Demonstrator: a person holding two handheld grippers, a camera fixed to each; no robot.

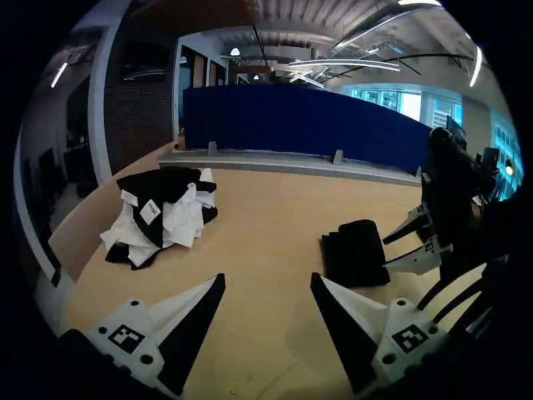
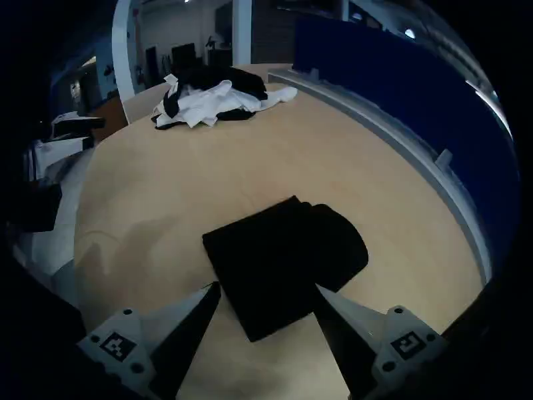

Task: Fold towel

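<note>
A black towel lies folded into a thick pad on the wooden table; in the left gripper view the same towel rests at mid-right. My right gripper hovers open just above the towel's near edge, its fingers apart on either side, touching nothing. My left gripper is open over bare tabletop, with the towel ahead and to its right. In the left gripper view the right gripper appears at the far right, its white fingers beside the towel.
A heap of black and white towels sits at the table's far left, also seen as the heap far ahead in the right gripper view. A blue partition runs along the table's far edge. Bare wood lies between heap and folded towel.
</note>
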